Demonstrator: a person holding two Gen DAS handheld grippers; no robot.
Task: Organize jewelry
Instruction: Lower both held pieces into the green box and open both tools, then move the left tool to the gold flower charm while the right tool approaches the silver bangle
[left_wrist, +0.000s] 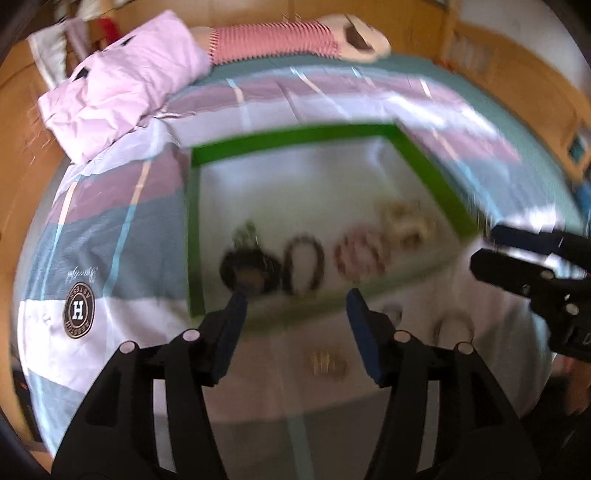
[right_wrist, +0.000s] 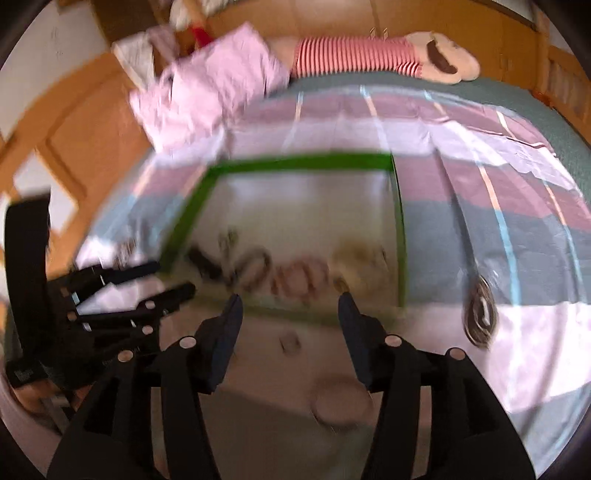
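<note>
A green-edged tray (left_wrist: 295, 136) lies on a striped bedspread (left_wrist: 110, 236), and the jewelry sits in a row along its near side. In the left wrist view, from left to right, that row holds a dark bracelet (left_wrist: 248, 266) with a small greenish piece just beyond it, a dark beaded loop (left_wrist: 303, 264), a pink-and-white beaded bracelet (left_wrist: 364, 255) and a pale gold cluster (left_wrist: 406, 221) near the tray's right edge. All are blurred, so finer detail cannot be told.

Nearer than the tray, on a white cloth, lie a small gold piece (left_wrist: 328, 363) and a pale ring-shaped piece (left_wrist: 453, 326), both outside the tray.

The left gripper (left_wrist: 297, 306) hangs over the tray's near edge with its fingers spread wide and nothing between them. The right gripper (left_wrist: 487, 249) enters from the right, its jaws apart and empty.

The right wrist view shows the same tray (right_wrist: 303, 161) and the blurred row inside it. It alone shows a coil of dark chain (right_wrist: 480, 314) on the bedspread, well to the right of the tray, and a round pinkish patch (right_wrist: 341, 404) near the camera. There the right gripper (right_wrist: 290, 306) is also wide open, with the left gripper (right_wrist: 173, 278) at the left edge.

Far across the bed, both views show a folded pink quilt (left_wrist: 125, 81) and a striped plush toy (left_wrist: 280, 38).
</note>
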